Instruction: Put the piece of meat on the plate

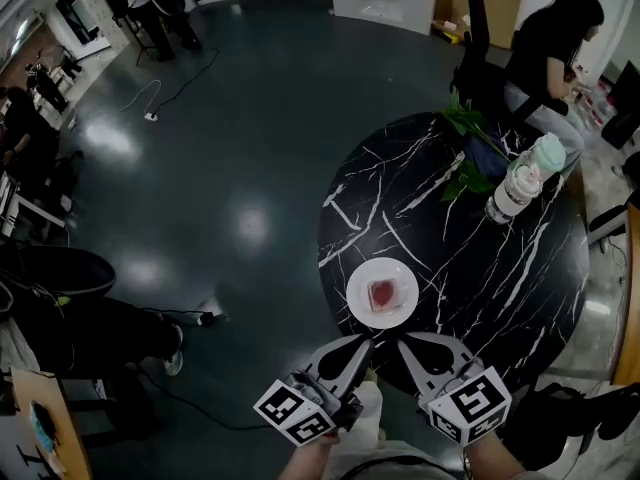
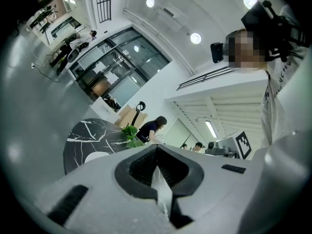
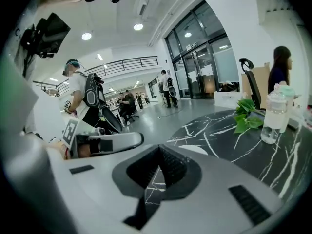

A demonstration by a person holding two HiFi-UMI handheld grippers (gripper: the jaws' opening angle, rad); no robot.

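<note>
Piece of meat is seen lying flat at the centre of the white plate. Red, roughly square in outline. No clear long axis or pointing direction can be made out from above.

The plate is found just ahead of both sets of fingertips, on the black marbled table. It is apart from both.

Left gripper: jaws are brought together at the tips and nothing is held between them. Only the table is seen through the moulded gap behind the tips. The plate lies ahead and slightly to this gripper's right.

Right gripper: jaws are fully closed, also empty. The plate lies ahead and slightly to its left.

The two grippers are held side by side, tips angled toward each other, near but not touching.

Clear bottle and green leaves are noted well ahead of the right gripper, off to its right.

Writing: the bottle label is too small to be read. Black-and-white square markers are borne on the gripper cubes.
</note>
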